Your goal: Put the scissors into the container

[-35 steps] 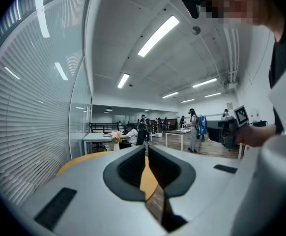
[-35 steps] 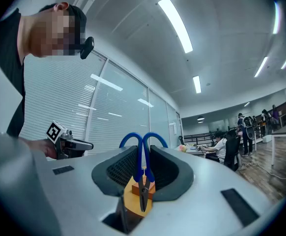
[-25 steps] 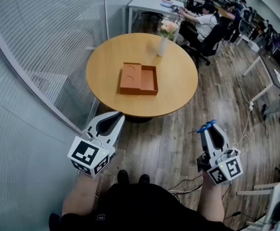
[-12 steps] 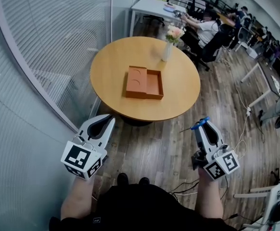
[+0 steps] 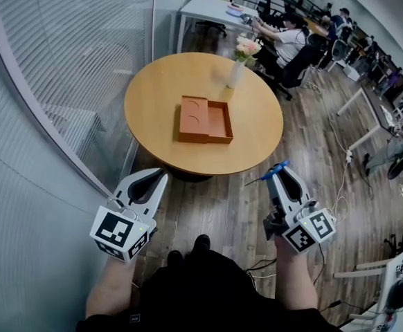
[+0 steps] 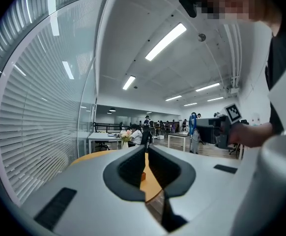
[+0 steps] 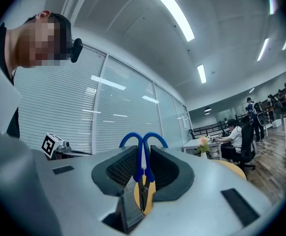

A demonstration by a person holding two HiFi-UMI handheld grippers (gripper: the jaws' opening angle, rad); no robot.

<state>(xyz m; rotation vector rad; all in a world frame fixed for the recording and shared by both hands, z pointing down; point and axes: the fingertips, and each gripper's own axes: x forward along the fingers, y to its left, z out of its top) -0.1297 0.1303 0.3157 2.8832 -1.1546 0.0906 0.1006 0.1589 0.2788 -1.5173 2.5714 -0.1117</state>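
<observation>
Blue-handled scissors (image 5: 275, 167) are clamped in my right gripper (image 5: 279, 174), their blades pointing left over the wooden floor. In the right gripper view the blue handle loops (image 7: 133, 138) stick up between the jaws of that gripper (image 7: 143, 154), which is shut on them. The orange container (image 5: 219, 124) lies open at the middle of the round wooden table (image 5: 160, 81), well ahead of both grippers. My left gripper (image 5: 158, 177) hovers near the table's front edge, jaws together and holding nothing. In the left gripper view, the gap in the left gripper (image 6: 147, 152) shows a sliver of the container (image 6: 145, 175).
A vase of flowers (image 5: 238, 62) stands on the table's far side, behind the container. A glass wall with blinds (image 5: 63, 68) runs along the left. Desks with seated people (image 5: 284, 33) fill the back right, and cables (image 5: 340, 199) lie on the floor at right.
The right gripper, with the scissors in it, has shifted left and slightly up toward the table's edge. The left gripper has hardly moved.
</observation>
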